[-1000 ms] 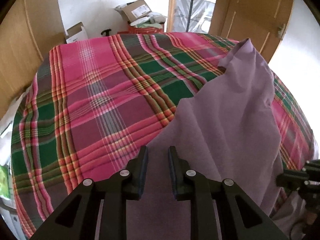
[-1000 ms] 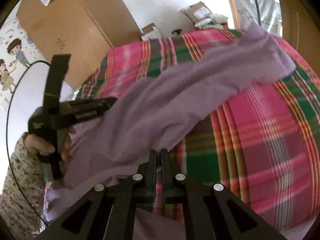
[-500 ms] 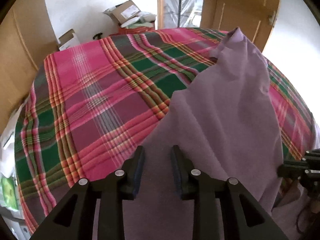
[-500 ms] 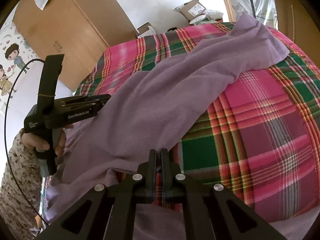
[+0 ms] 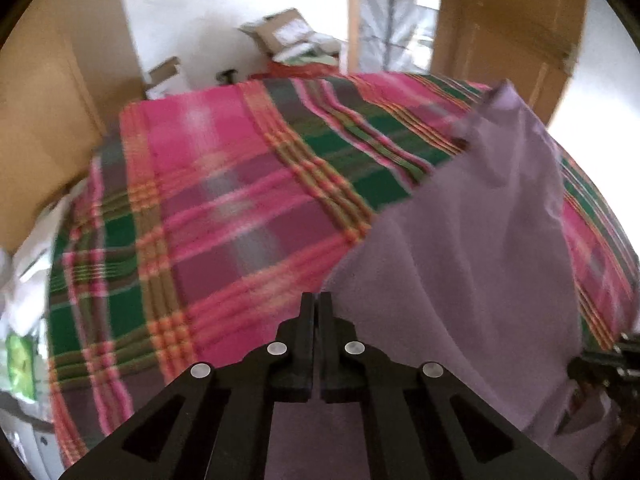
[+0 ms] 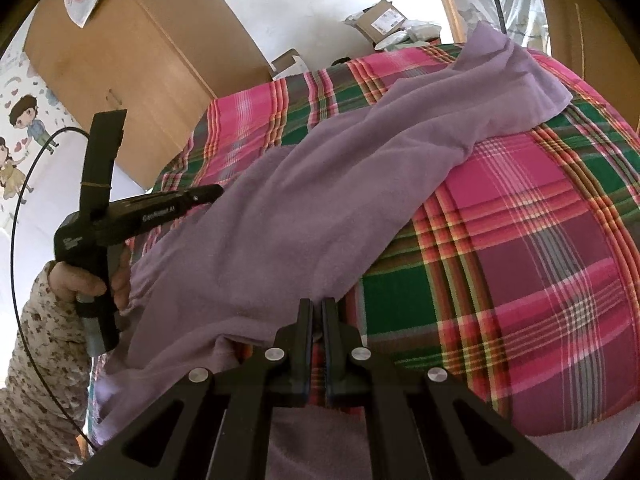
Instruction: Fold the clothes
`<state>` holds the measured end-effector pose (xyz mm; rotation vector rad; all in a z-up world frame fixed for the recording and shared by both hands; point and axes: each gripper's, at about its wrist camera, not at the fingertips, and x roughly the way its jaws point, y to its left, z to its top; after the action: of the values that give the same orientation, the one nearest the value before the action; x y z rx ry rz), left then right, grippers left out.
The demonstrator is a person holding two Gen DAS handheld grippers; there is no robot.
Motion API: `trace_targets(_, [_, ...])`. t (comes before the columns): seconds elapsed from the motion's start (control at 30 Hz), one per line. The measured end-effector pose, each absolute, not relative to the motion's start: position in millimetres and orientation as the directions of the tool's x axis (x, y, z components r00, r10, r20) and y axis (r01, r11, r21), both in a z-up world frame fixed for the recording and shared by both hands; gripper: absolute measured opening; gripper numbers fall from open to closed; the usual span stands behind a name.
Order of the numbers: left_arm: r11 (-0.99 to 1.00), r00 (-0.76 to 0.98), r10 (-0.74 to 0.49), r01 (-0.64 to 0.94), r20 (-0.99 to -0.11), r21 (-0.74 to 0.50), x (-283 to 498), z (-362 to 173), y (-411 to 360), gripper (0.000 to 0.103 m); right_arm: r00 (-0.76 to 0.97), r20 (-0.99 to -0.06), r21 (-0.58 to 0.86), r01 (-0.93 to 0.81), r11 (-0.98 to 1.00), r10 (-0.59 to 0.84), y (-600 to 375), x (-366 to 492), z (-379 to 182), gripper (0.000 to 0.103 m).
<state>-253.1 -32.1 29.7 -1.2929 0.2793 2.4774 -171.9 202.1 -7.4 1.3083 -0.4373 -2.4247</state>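
At the left edge of the right wrist view, a hand (image 6: 86,284) in a flowered sleeve (image 6: 36,364) holds the left gripper (image 6: 216,192) by its handle, with a black cable (image 6: 16,216) looping behind it. In its own view the left gripper (image 5: 318,304) has its jaws drawn together to a thin slit, right at the near left border of the purple garment (image 5: 472,264); whether cloth sits between them cannot be told, as that view is blurred.

The garment (image 6: 304,208) lies as a long band on the plaid bedspread (image 6: 520,248), from the near left corner of the bed towards the far right corner, where its end is flattened and slightly raised. Its near part is bunched and hangs over the bed's near edge.

The right gripper (image 6: 317,308) sits at the near edge of the bed, jaws pressed nearly shut with a fold of the garment's near right border pinched between them. In the left wrist view only part of it (image 5: 608,364) shows, at the right margin.

Beyond the bed stand a wooden wardrobe (image 6: 132,72), cardboard boxes (image 6: 380,20) and a door (image 5: 504,28).
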Motion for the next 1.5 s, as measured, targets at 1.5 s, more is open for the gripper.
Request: trace_targets(1.5, [-0.73,-0.462,0.25,-0.668,-0.851,0.148,-134,24,134,0.023,-0.645,-0.713,0.511,-0.211,-0.833,-0.274,360,-138,-2,0.018])
